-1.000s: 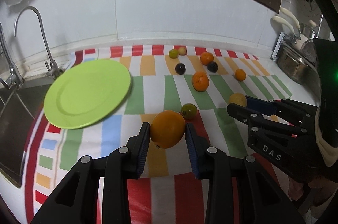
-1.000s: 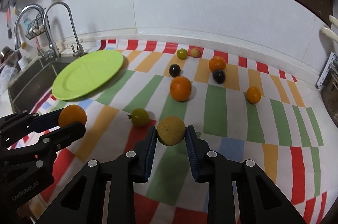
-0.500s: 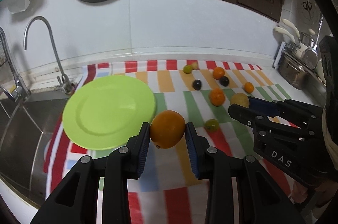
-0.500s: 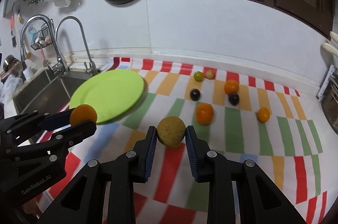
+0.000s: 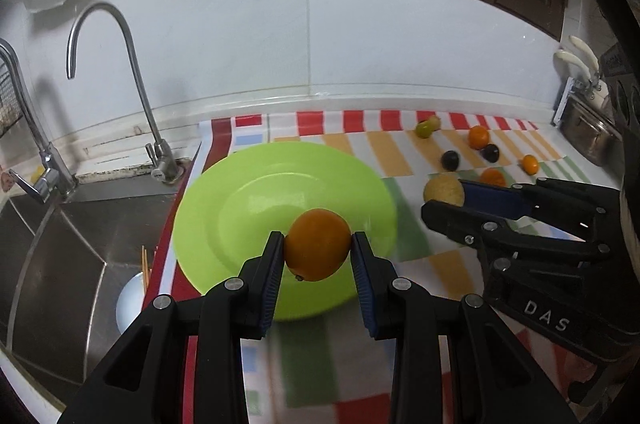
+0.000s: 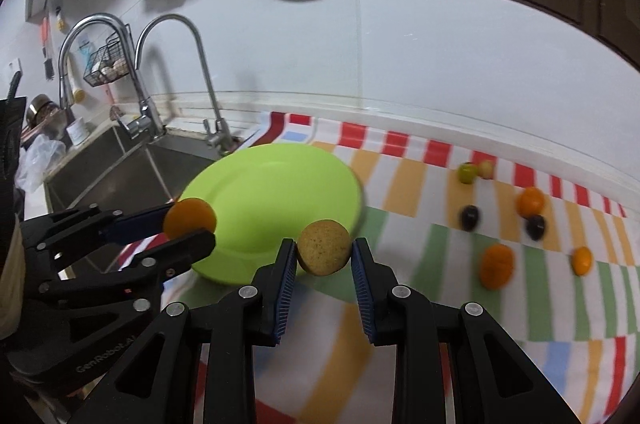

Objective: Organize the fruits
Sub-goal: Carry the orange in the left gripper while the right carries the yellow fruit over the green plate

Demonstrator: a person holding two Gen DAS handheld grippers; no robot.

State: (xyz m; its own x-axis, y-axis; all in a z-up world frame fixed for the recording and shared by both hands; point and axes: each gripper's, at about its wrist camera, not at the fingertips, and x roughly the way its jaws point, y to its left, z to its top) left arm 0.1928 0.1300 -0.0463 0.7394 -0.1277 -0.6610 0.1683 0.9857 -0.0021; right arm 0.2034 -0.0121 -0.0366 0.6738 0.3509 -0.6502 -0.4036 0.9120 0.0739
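Observation:
My left gripper (image 5: 318, 250) is shut on an orange (image 5: 318, 244) and holds it above the near part of the green plate (image 5: 256, 192). My right gripper (image 6: 324, 254) is shut on a yellow-brown fruit (image 6: 324, 247), held in the air just right of the plate (image 6: 260, 184). The right gripper and its fruit (image 5: 444, 189) also show at the right of the left wrist view. The left gripper's orange (image 6: 191, 217) shows over the plate's left edge in the right wrist view. Several fruits lie on the striped cloth (image 6: 420, 284): oranges (image 6: 497, 266), dark plums (image 6: 469, 217) and a green fruit (image 6: 467, 173).
A steel sink (image 5: 80, 236) with taps (image 5: 136, 80) lies left of the plate; a small white bowl (image 5: 130, 306) sits in it. A white tiled wall (image 5: 360, 44) backs the counter. A metal pot (image 5: 592, 140) stands at the far right.
Both grippers have carried their fruits left toward the green plate. The orange now hangs over the plate, and the loose fruits have fallen away to the right.

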